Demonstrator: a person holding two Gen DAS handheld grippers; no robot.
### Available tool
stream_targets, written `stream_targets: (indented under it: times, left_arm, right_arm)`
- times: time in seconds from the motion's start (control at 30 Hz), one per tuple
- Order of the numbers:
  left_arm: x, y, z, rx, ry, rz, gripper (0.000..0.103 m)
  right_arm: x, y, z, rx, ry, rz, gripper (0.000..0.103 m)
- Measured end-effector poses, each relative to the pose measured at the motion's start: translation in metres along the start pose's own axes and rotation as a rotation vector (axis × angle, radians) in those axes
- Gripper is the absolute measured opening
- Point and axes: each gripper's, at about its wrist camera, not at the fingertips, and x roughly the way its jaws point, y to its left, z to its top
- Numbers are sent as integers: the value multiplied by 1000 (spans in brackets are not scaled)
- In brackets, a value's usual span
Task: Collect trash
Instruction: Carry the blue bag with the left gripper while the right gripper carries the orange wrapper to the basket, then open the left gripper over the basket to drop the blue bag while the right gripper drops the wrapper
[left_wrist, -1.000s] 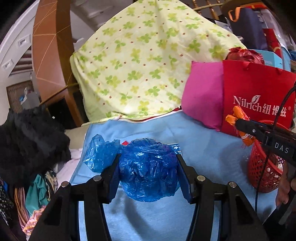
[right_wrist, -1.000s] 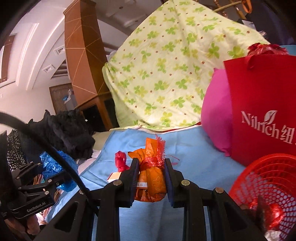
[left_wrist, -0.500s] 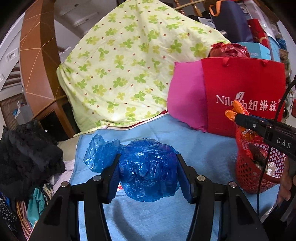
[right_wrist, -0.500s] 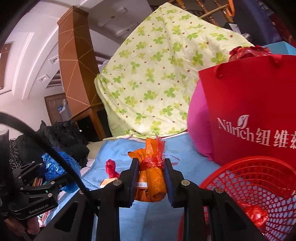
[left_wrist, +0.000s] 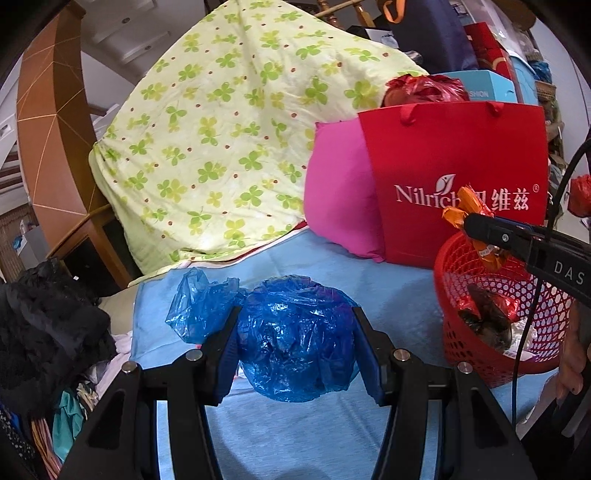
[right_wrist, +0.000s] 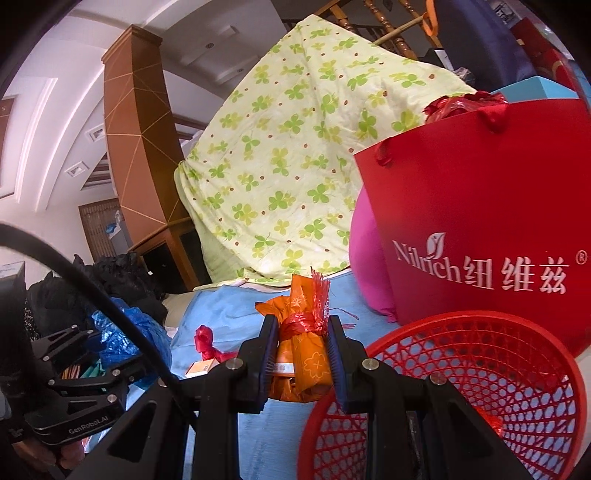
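Observation:
My left gripper (left_wrist: 295, 332) is shut on a crumpled blue plastic bag (left_wrist: 291, 336), held above the blue cloth (left_wrist: 399, 291). My right gripper (right_wrist: 301, 347) is shut on an orange wrapper bundle tied with red string (right_wrist: 304, 354), held at the left rim of the red mesh basket (right_wrist: 461, 373). In the left wrist view the orange bundle (left_wrist: 469, 210) hangs over the basket (left_wrist: 476, 332), which holds some trash. A small red scrap (right_wrist: 205, 339) and an orange card (right_wrist: 201, 367) lie on the cloth.
A red Nilrich paper bag (left_wrist: 454, 177) and a pink cushion (left_wrist: 340, 195) stand behind the basket. A green clover-print quilt (left_wrist: 229, 129) is piled at the back. Dark clothes (left_wrist: 48, 325) lie at the left.
Both grippers have moved right toward the basket with their loads. The orange bundle now sits over the basket's rim; the basket fills more of both views.

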Motion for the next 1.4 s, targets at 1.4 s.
stream_targets:
  times: [1.4]
  left_arm:
    - [2, -94, 40, 69, -82, -262, 58]
  right_arm:
    - [-34, -88, 3, 190, -34, -147, 29]
